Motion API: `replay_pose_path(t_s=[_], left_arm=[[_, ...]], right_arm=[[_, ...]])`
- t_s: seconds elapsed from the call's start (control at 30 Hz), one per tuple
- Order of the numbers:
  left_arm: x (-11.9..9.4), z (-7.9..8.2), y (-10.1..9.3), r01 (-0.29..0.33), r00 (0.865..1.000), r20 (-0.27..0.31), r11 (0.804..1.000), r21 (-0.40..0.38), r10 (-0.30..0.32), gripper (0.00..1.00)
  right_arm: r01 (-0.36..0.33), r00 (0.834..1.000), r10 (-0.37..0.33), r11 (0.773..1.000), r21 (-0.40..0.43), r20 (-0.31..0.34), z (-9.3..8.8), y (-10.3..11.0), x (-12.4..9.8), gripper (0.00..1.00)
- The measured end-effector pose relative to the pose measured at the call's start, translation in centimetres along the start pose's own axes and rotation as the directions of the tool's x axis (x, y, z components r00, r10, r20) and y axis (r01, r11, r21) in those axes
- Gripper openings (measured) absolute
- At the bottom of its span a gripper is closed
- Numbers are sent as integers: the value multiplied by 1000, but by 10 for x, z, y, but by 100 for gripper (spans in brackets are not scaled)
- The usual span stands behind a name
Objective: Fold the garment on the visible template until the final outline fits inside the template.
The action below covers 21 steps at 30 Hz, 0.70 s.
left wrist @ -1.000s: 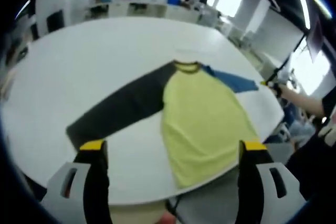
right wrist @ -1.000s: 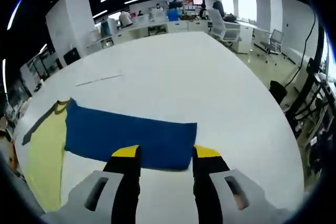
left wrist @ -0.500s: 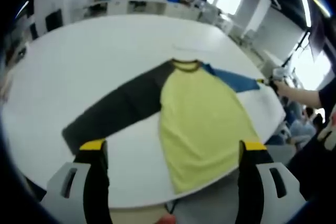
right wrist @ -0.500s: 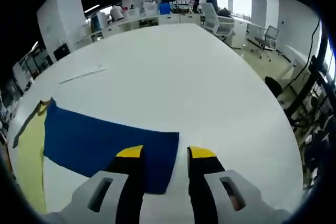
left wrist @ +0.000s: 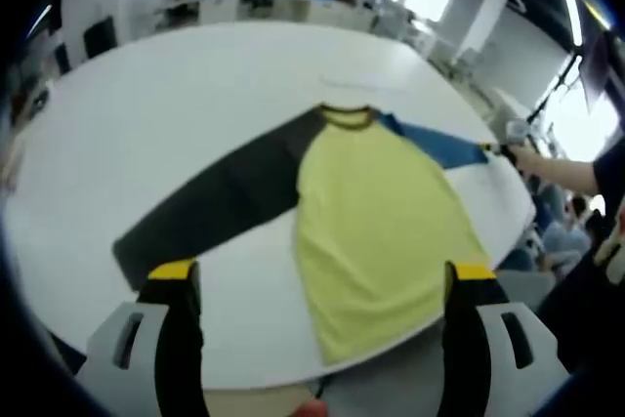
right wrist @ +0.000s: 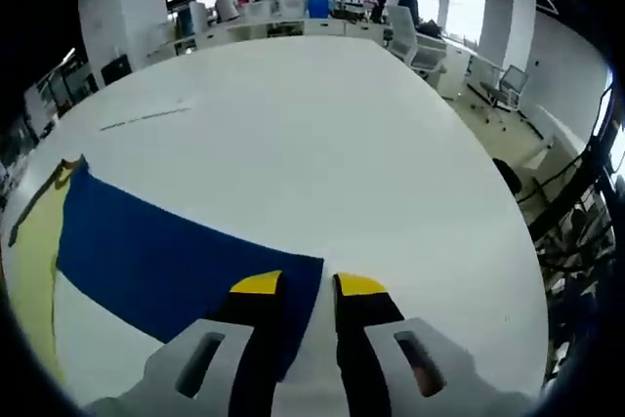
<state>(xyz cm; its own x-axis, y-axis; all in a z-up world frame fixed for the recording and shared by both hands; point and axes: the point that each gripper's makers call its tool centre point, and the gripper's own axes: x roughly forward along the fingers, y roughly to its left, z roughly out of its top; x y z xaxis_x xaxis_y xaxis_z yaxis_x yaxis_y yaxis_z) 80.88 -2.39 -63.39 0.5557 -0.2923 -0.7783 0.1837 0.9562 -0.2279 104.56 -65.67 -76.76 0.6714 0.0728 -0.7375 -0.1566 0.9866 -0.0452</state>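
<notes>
A long-sleeved shirt lies flat on the white round table (left wrist: pixel 146 104), with a yellow body (left wrist: pixel 376 231), a dark grey sleeve (left wrist: pixel 210 207) and a blue sleeve (left wrist: pixel 435 144). My left gripper (left wrist: pixel 322 275) hovers open over the table's near edge, its jaws wide apart above the shirt's hem and the grey cuff. My right gripper (right wrist: pixel 308 285) is low over the end of the blue sleeve (right wrist: pixel 166 256). Its jaws stand close together with a narrow gap, and the cuff's corner lies between them. From the left gripper view, the right gripper (left wrist: pixel 500 150) sits at the blue cuff, held by a person's arm.
A thin dark line (right wrist: pixel 142 116) marks the table beyond the blue sleeve. Wide bare tabletop stretches past the shirt (right wrist: pixel 322 124). The table edge (right wrist: pixel 508 241) falls away to the right, with office chairs and desks behind.
My right gripper's jaws have narrowed steadily around the blue cuff, and the gripper has come lower and closer to it. The left gripper has stayed open and almost still.
</notes>
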Motion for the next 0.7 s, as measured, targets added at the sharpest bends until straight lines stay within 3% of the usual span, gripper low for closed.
replay_pose_path(t_s=[0.13, 0.23, 0.5, 0.7], left_arm=[[2, -1, -1, 1, 1000, -6, 1000, 1, -1, 99], [2, -2, -1, 1, 1000, -6, 1000, 1, -1, 99], [0, -1, 1, -5, 1000, 0, 1000, -3, 5, 99], [-2, 2, -1, 5, 1000, 17, 1000, -1, -5, 99]], right_arm=[[-12, 1000, 12, 999, -52, 5, 3, 6, 2, 9], [-8, 1000, 8, 999, -44, 6, 4, 6, 3, 5], [37, 999, -39, 997, -66, -23, 4, -1, -2, 2], [49, 999, -50, 995, -91, -5, 19, -5, -14, 2]])
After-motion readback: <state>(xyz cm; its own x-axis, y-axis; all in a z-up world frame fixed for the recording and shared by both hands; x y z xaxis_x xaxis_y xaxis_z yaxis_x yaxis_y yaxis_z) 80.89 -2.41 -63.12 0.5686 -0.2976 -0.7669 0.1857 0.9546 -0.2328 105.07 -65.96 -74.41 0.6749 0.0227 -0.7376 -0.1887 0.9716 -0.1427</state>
